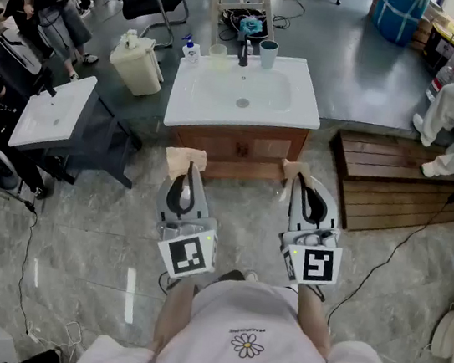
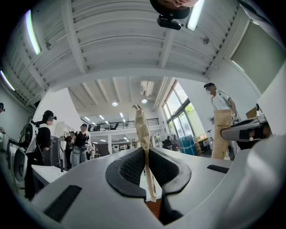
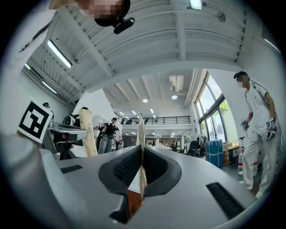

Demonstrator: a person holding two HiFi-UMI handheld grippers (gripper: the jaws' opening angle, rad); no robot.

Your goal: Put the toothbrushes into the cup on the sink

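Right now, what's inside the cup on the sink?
Nothing sticks out above the rim of the grey-blue cup; its depth is too small to see. The left gripper clamps a brown paper packet; the right gripper clamps a second packet.

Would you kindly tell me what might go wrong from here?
The left tool and right tool pinch thin paper packets that jut beyond them, so these may flex or slip. The cup stands at the sink's back rim beside the tap; a nudge might topple it.

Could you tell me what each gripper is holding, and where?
Left gripper pinches the left paper packet, right gripper the right paper packet, each by its near end.
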